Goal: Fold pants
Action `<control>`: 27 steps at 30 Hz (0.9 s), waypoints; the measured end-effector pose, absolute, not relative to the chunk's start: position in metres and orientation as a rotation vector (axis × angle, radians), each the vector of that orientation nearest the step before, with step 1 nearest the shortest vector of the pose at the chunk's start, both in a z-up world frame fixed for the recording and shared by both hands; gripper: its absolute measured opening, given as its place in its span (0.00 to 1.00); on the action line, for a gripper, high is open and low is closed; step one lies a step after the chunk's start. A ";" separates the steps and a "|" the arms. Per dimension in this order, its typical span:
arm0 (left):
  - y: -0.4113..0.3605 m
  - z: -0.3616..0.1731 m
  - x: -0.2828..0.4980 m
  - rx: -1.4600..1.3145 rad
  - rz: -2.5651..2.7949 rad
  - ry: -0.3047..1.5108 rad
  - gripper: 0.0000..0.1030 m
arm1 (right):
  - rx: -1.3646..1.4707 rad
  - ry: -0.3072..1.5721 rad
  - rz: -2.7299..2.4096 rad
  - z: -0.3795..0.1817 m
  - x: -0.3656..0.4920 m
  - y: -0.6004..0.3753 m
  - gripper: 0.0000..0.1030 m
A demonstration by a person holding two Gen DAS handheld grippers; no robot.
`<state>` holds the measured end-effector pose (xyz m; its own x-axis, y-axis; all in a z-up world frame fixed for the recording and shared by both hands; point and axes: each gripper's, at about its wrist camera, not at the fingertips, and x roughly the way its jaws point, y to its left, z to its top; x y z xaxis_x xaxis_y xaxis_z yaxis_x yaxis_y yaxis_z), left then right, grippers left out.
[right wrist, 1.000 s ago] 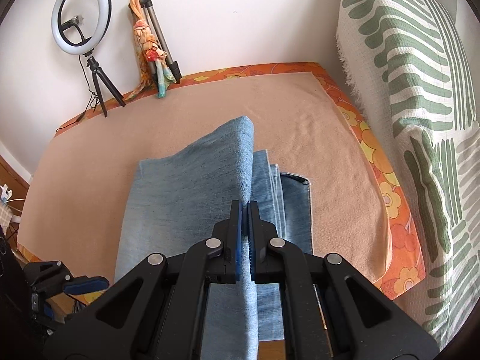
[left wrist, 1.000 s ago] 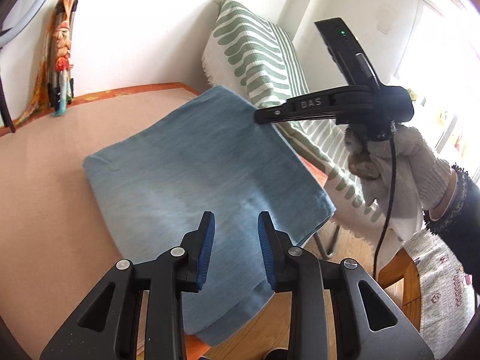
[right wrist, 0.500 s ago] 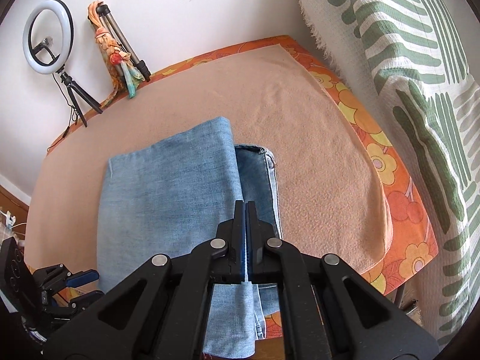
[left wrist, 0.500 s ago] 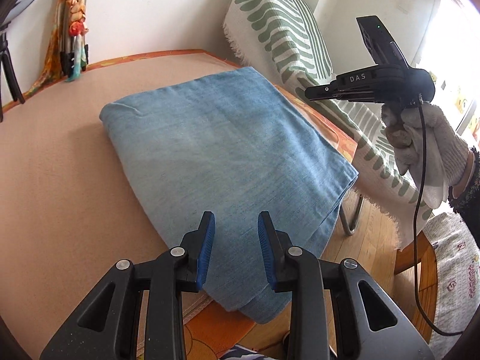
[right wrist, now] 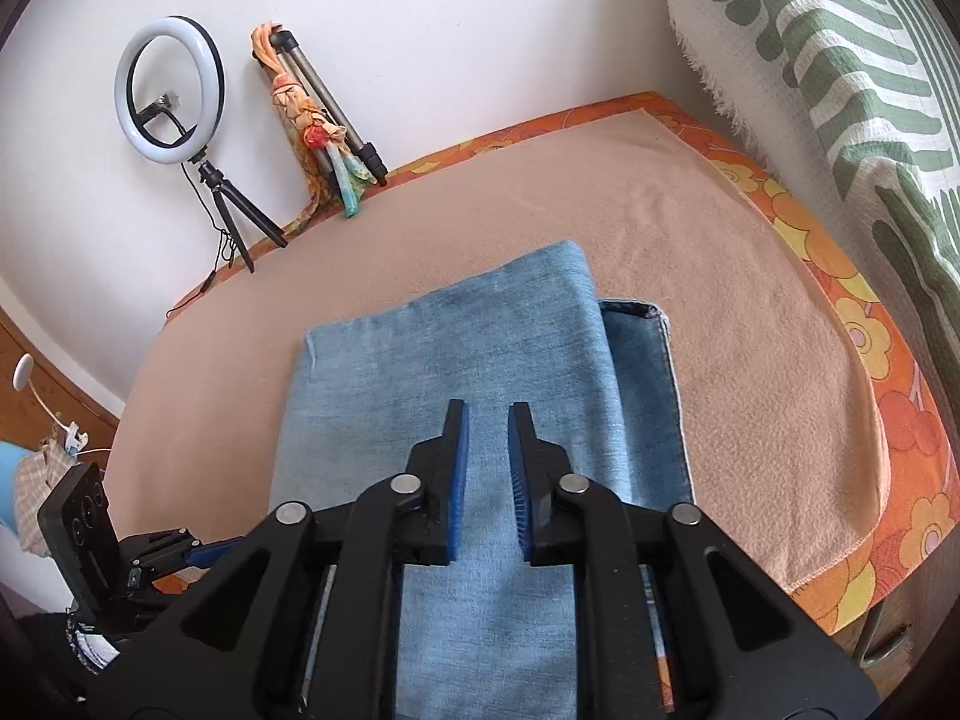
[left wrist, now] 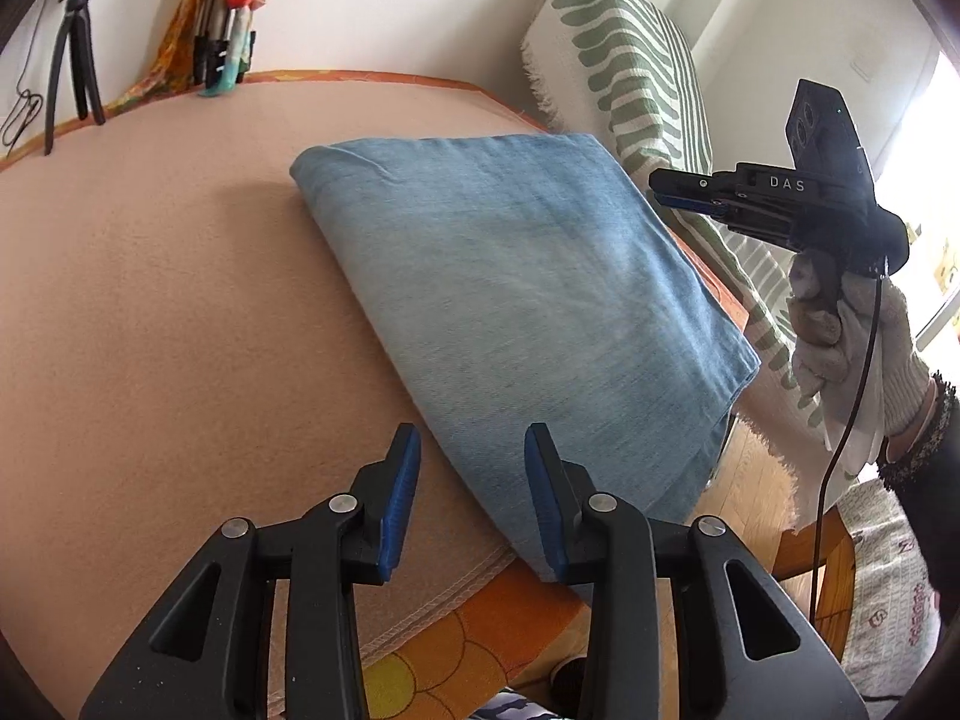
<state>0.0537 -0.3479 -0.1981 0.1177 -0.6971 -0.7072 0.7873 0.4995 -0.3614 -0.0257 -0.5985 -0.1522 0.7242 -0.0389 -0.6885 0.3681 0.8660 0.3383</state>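
Left wrist view: my left gripper [left wrist: 471,501] has its jaws spread wide, nothing between the blue pads [left wrist: 401,504]. The folded pants [left wrist: 516,300] lie flat on the tan blanket [left wrist: 150,312], ahead of the jaws and running off to the right. Their near left edge passes through the gap between the fingertips, lower down on the table; no contact that I can see. The near corner of the denim overhangs the blanket's stitched hem onto the orange floral cloth [left wrist: 420,666], just behind the right fingertip. Right gripper [left wrist: 663,192] is up in the air, far right of my jaws, past the far right edge of the pants, held by a gloved hand [left wrist: 852,336]. From this side angle I can only make out a narrow gap there. Striped green throw [left wrist: 630,78] sits beyond the pants, ahead-right.

Right wrist view: right gripper [right wrist: 486,420] jaws are parted by a modest gap, empty, hovering over the pants [right wrist: 432,372]. Denim shows straight through the gap and extends ahead and left of the tips. A lower layer with a hemmed edge sticks out to the right of the right fingertip. Left gripper [right wrist: 180,552] is low at far left, beside the table edge; can't read its jaws here. Ring light [right wrist: 170,99] and tripod [right wrist: 327,102] stand against the wall, far ahead-left.
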 end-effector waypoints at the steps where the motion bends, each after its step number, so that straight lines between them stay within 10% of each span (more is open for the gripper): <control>1: -0.346 -0.198 0.057 0.082 -1.088 0.975 0.38 | 0.476 0.741 -0.228 -0.154 -0.018 -0.598 0.36; 9: -0.356 -0.209 0.090 -0.118 -1.041 1.127 0.53 | 0.328 0.874 -0.329 -0.175 0.020 -0.605 0.51; 12: -0.367 -0.216 0.096 -0.130 -1.040 1.166 0.53 | 0.218 0.924 -0.401 -0.178 0.021 -0.608 0.88; 27: -0.391 -0.222 0.109 -0.161 -1.113 1.127 0.53 | 0.619 0.892 -0.217 -0.220 -0.031 -0.672 0.96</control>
<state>0.1087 -0.3912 -0.2217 -0.0110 -0.7718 -0.6357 0.6257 0.4906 -0.6065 -0.0313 -0.6717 -0.2204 0.6202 0.0736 -0.7809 0.4238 0.8063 0.4127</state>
